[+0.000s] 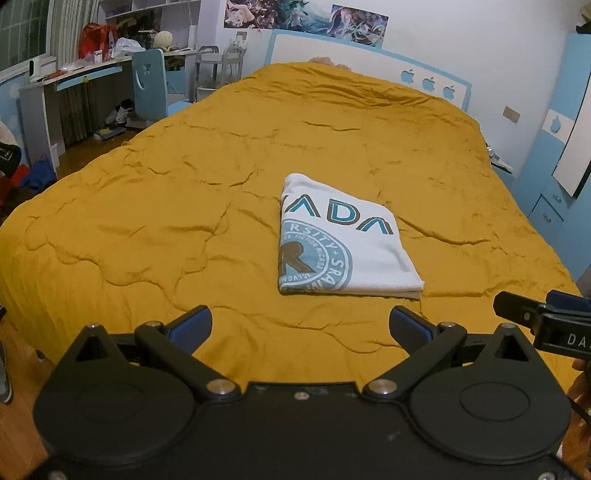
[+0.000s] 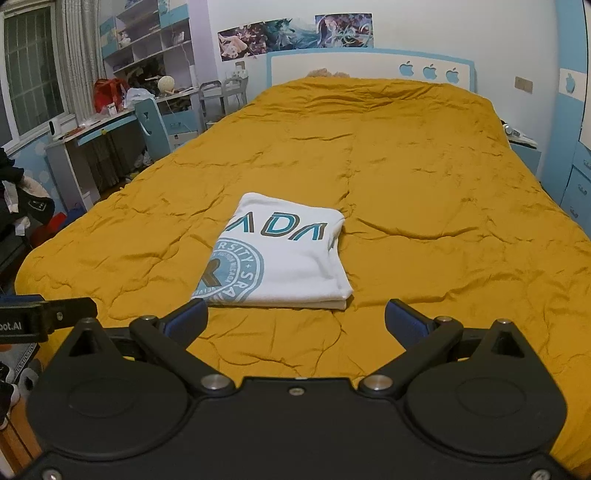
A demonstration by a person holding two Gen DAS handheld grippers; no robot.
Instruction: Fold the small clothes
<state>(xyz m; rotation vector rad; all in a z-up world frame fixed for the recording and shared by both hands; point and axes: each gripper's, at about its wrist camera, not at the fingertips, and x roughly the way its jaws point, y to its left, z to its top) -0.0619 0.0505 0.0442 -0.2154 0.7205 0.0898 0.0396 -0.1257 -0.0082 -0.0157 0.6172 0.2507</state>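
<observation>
A mustard-yellow quilted bedspread [image 1: 184, 229] covers the whole bed, its surface crossed by shallow creases, and runs back to a white headboard [image 2: 369, 68] edged in light blue with three blue apple shapes at its right end. Above the headboard, anime posters [image 2: 295, 35] are stuck to the white wall. Along the left side of the room stands a grey and blue desk [image 1: 48, 96] heaped with clutter, with a blue chair [image 1: 149, 86] pushed beside it, open shelves [image 2: 147, 40] above, and a curtained window [image 2: 33, 70] at the far left. A blue cabinet [image 1: 554, 166] stands to the right of the bed. The white T-shirt [image 1: 332, 243], printed with teal lettering and a round teal emblem, lies folded into a compact rectangle near the middle of the bedspread, its thick folded edge facing the cameras. The left gripper [image 1: 301, 326] hovers low over the near part of the bed, just short of the shirt, its blue-padded fingers [image 1: 192, 325] spread wide with nothing between them. The right gripper [image 2: 295, 321] hangs beside it at a similar height, jaws likewise spread apart and holding nothing, the shirt's near edge lying just beyond its left fingertip. Each gripper shows at the edge of the other's view, so the two sit side by side, apart from the shirt.
</observation>
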